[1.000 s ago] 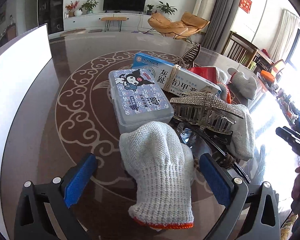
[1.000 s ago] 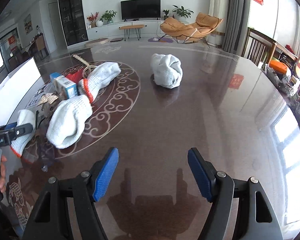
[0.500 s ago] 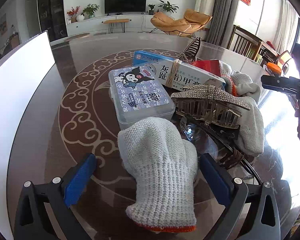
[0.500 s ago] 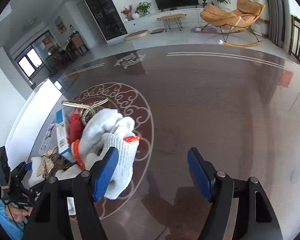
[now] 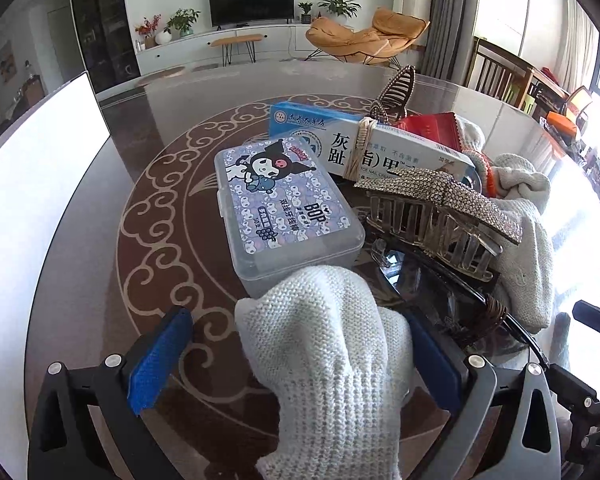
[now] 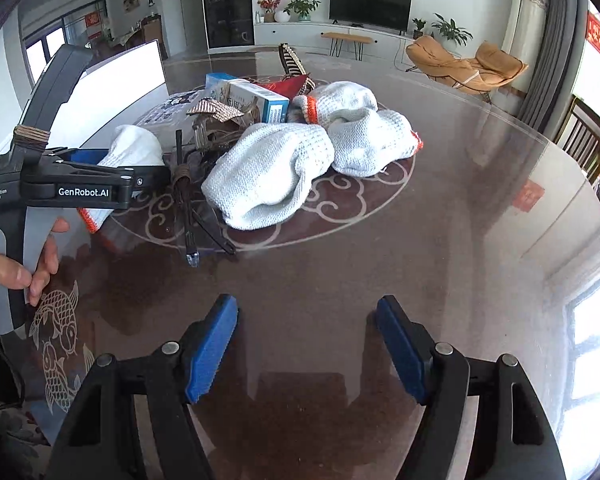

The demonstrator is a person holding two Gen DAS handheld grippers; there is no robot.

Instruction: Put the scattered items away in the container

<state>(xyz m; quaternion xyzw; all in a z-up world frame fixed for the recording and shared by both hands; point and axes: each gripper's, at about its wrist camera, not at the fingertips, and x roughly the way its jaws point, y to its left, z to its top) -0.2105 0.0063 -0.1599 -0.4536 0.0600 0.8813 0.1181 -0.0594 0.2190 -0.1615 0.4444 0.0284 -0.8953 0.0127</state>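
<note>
A white wall-like panel (image 5: 40,200) stands leftmost. The left gripper (image 5: 300,356), jaws apart, straddles a white knitted glove (image 5: 332,360); a clear cartoon-lidded plastic box (image 5: 284,208) and rhinestone hair claw (image 5: 440,208) crowd beyond. The right gripper (image 6: 306,352) gapes empty above the brown glass table (image 6: 460,220).

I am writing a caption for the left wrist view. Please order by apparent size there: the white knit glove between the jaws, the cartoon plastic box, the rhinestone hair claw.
1. white knit glove, though it is nearest the camera, so this may mislead.
2. cartoon plastic box.
3. rhinestone hair claw, close to the box in spread, so these two are uncertain.
</note>
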